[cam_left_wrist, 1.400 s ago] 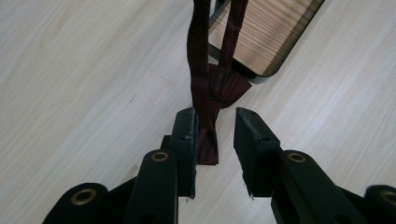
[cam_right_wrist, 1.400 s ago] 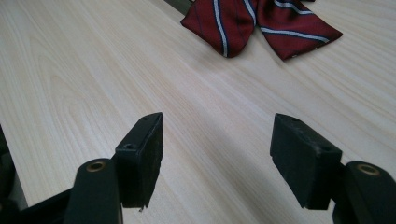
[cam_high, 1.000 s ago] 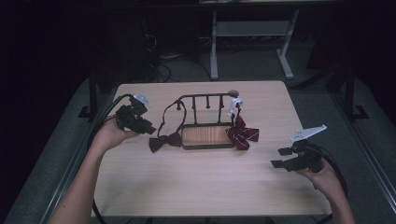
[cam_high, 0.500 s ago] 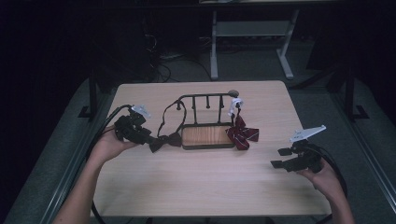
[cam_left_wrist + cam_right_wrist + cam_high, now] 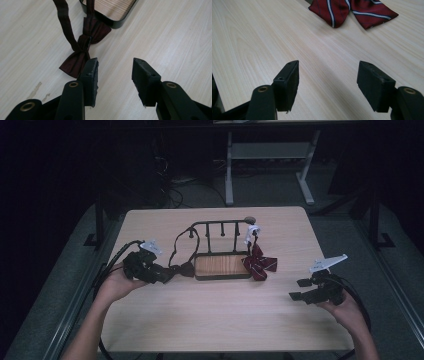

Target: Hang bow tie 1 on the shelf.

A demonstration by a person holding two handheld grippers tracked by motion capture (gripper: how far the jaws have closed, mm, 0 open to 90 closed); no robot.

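A dark maroon bow tie (image 5: 186,268) lies on the table just left of a black rack with a wooden base (image 5: 222,266). Its strap loops up over the rack's rail. My left gripper (image 5: 169,274) sits low at the tie's left end. In the left gripper view its jaws (image 5: 115,65) have just been opening with only bare table between them, and the left fingertip (image 5: 91,68) is against the near wing of the tie (image 5: 82,50). A red striped bow tie (image 5: 260,264) lies right of the base. My right gripper (image 5: 301,290) stands open over bare wood, short of that tie (image 5: 342,10).
A white tag (image 5: 252,229) hangs at the right end of the rack's rail. The wooden table (image 5: 220,320) has free room in front. Its edges drop to a dark floor, with a metal frame (image 5: 270,155) behind.
My left gripper has moved right and down to the dark bow tie, and its jaws have spread wider. The right gripper has kept still.
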